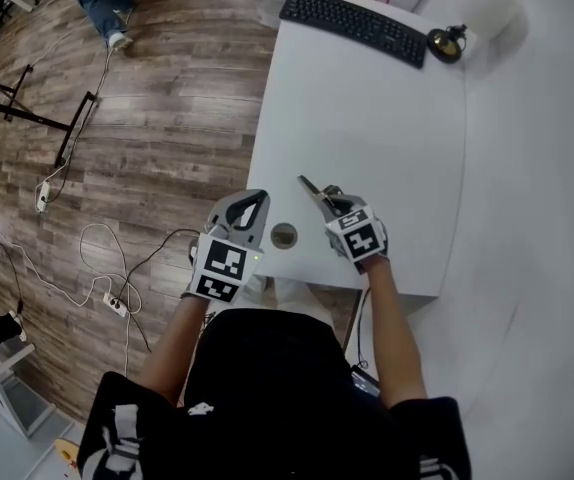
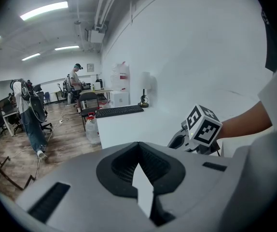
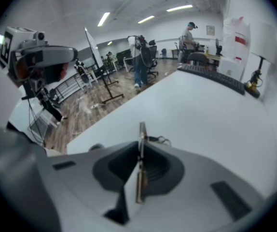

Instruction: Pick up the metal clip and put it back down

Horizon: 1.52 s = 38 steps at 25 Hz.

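White desk (image 1: 387, 138), far keyboard (image 1: 352, 25), right gripper (image 1: 329, 202) fingers clamping metal clip (image 1: 309, 185), left gripper (image 1: 259, 199) fingers together

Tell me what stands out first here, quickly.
The right gripper is shut on a metal clip that sticks out past its jaws, over the near end of the white table. The left gripper, shut and empty, hangs at the table's left edge. A black keyboard lies at the far end.

Table (image 1: 387, 118): white. Keyboard (image 1: 353, 25): black. Floor (image 1: 167, 118): brown wood-grain. Metal clip (image 1: 310, 187): silver. Left gripper (image 1: 259, 198) and right gripper (image 1: 329, 197): grey, black-and-white square markers.
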Tool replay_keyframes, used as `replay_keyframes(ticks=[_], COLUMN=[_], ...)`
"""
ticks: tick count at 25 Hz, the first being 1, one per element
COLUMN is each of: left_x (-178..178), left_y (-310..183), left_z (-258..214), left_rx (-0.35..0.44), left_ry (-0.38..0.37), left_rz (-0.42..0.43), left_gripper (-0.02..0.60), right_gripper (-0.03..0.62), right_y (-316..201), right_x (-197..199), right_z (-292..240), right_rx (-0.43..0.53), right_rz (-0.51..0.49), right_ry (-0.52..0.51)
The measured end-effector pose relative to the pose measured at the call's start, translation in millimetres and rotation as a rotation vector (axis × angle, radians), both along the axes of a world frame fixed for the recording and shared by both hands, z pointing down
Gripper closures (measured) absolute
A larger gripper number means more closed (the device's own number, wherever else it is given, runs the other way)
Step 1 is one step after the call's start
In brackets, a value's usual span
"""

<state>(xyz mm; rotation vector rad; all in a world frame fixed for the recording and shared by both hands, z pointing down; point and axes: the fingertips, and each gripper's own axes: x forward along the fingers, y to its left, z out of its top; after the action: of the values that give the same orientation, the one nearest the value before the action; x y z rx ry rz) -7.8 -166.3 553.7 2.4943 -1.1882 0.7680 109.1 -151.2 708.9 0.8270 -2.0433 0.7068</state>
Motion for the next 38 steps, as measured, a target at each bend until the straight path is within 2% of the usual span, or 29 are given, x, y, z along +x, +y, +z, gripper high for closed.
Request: replay_keyframes(ticks=[4, 26, 34, 38], left_x=[-0.5, -18.6, -18.5, -21.1], left_y=[-3.9, -18.3, -20.0, -20.5], left_z=[-1.4, -0.5, -9.4, -17.4], left_rx=[-0.001, 0.006, 0.023, 0.037], left_ry=[0.0, 0.003, 0.009, 0.014], left_rz=[0.001, -0.037, -0.024, -0.02], left_gripper=[0.557, 0.557, 0.557, 0.557], right_gripper=[0.546, 0.442, 0.437, 0.437], right_y=[-5.1, -18.7, -24.3, -31.5], right_x=[5.2, 21.6, 26.2, 29.9], right_z=[1.5, 20.6, 5.0, -11.5], right_rx=[-0.019, -0.044, -0.013, 0.045], right_rz=[0.013, 0.064, 0.098, 0.125], right_ry=[0.004, 0.081, 0.069, 0.073])
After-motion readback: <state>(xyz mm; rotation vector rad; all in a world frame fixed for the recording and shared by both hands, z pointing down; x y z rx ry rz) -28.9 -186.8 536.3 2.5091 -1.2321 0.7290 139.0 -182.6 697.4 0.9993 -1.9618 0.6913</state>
